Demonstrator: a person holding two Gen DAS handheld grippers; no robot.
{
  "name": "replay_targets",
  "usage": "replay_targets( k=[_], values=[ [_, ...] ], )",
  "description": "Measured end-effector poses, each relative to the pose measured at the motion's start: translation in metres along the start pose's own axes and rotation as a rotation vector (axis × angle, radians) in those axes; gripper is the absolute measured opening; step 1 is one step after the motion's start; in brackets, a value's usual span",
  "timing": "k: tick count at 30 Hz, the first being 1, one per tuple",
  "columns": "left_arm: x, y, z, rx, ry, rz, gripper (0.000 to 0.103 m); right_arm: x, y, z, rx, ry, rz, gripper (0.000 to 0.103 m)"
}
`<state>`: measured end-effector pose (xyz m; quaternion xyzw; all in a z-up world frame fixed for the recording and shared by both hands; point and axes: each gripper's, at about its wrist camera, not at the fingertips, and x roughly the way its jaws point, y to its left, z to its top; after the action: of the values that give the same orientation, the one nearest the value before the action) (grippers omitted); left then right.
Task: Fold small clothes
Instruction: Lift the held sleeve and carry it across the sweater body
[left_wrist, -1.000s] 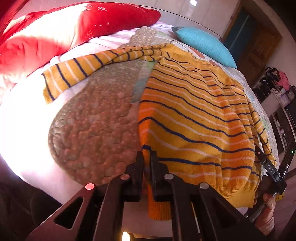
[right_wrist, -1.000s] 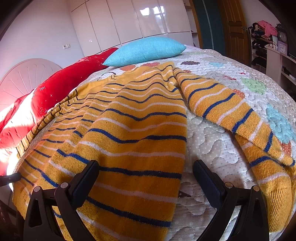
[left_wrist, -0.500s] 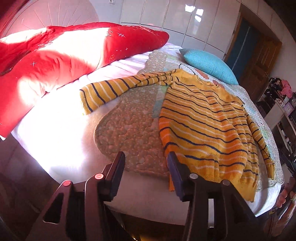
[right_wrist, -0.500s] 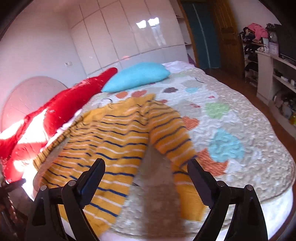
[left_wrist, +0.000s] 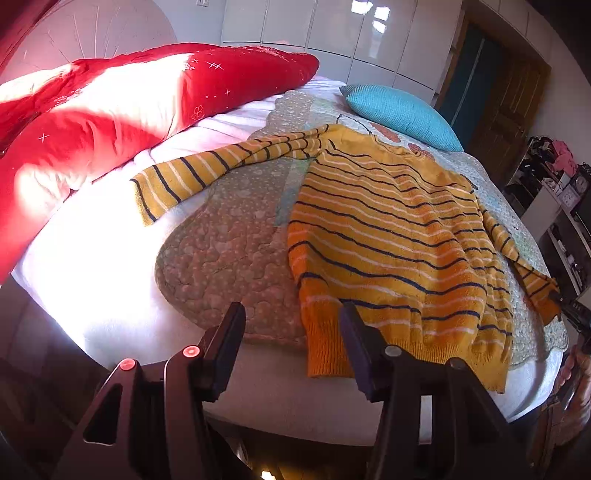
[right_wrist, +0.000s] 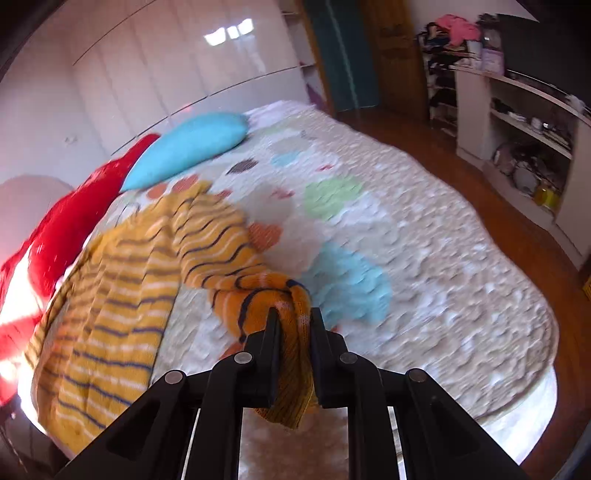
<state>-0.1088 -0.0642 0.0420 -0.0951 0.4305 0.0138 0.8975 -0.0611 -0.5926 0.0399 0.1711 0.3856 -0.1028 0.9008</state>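
Observation:
A yellow sweater with navy and white stripes (left_wrist: 388, 236) lies spread flat on the bed, hem toward me, one sleeve (left_wrist: 207, 170) stretched out to the left. My left gripper (left_wrist: 291, 325) is open and empty, hovering just short of the hem's left corner. In the right wrist view the sweater body (right_wrist: 110, 295) lies at left. My right gripper (right_wrist: 293, 321) is shut on the cuff of the other sleeve (right_wrist: 229, 258) and holds it bunched just above the quilt.
A red duvet (left_wrist: 110, 107) and a blue pillow (left_wrist: 402, 114) lie at the head of the bed. The patterned quilt (right_wrist: 406, 229) covers the bed. White shelves (right_wrist: 517, 140) and a wooden floor lie to the right of the bed.
My left gripper let go of the hem, opened and pulled back from the bed. My right gripper moved right to the far sleeve and shut on its cuff.

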Motion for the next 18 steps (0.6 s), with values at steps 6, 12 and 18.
replay_targets(
  k=[6,12,18],
  values=[
    [0.013,0.018,0.0,-0.064,0.023,0.003,0.052,-0.004,-0.042,0.029,0.146,-0.013,-0.202,0.033],
    [0.038,0.031,0.0,-0.135,0.089,-0.089,0.06,-0.019,0.053,-0.032,-0.005,0.073,0.287,0.064],
    [0.059,0.019,0.003,-0.129,0.11,-0.199,0.076,0.024,0.125,-0.096,-0.071,0.263,0.489,0.064]
  ],
)
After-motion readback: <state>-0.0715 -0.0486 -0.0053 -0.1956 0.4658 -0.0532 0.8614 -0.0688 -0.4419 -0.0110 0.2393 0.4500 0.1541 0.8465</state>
